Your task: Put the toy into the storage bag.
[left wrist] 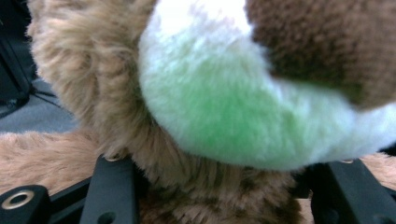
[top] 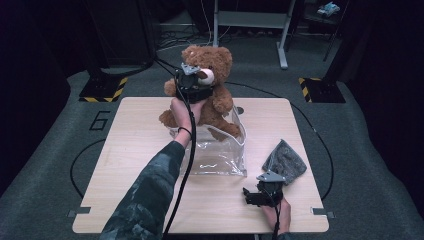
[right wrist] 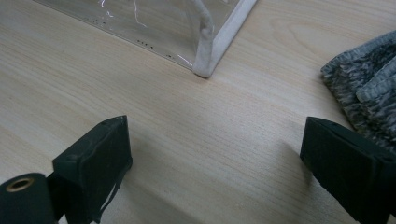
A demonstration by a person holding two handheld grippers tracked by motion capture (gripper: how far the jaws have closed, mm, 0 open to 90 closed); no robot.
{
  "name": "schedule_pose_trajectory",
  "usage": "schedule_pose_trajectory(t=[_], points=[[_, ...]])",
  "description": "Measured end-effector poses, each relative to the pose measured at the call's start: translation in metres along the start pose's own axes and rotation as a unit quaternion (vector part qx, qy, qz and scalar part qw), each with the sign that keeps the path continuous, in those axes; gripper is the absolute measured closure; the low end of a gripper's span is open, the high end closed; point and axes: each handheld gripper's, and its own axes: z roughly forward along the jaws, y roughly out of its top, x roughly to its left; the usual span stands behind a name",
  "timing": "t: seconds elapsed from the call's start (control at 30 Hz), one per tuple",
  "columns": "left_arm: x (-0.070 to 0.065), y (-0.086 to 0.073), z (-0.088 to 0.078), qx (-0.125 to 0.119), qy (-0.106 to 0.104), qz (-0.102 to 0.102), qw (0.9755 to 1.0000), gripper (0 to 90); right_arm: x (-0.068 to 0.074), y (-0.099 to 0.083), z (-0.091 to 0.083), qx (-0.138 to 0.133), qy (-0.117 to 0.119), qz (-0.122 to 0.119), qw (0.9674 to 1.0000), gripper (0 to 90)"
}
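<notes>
While the person's left hand (top: 184,111) reaches far across the table (top: 135,150), the left gripper (top: 191,86) clasps the brown teddy bear (top: 212,82) around its neck, just under the white muzzle; in the left gripper view the two black jaws stand at either side of the fur with the plush pressed between them. The bear hangs upright over the open mouth of the clear plastic zip pouch (top: 220,152), which lies at the middle of the table, and its feet are already at or just inside the pouch's rim. Judging from this, the step in hand is lowering the toy into the pouch. The next move calls for pushing the bear down and forward so that its legs and body slide past the rim, and the soft walls may fold in unless something holds the mouth open. Further right, a grey knitted cloth (top: 285,161) lies near the table's right edge, just beside the pouch. At the near right, the right gripper (top: 256,196) rests low over the wood with its jaws spread wide and nothing between them, pointing toward the pouch's white-edged corner (right wrist: 205,65).
</notes>
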Motion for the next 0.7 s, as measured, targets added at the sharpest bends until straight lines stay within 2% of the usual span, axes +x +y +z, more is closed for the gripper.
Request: schedule_pose_trajectory(t=[0.13,0.37,0.7], points=[[-0.004,-0.010,0.002,0.014,-0.006,-0.006,0.9999,43.7,0.001,0.000,0.001,-0.004,-0.003,0.009,0.9999,7.7],[-0.005,-0.028,0.008,0.066,-0.009,-0.009,0.9977,40.5,0.001,0.000,0.001,-0.004,-0.002,0.009,0.9999,7.8],[-0.005,-0.049,0.005,0.112,-0.014,0.009,0.9935,37.5,0.001,0.000,0.001,-0.003,-0.002,0.009,1.0000,7.8]])
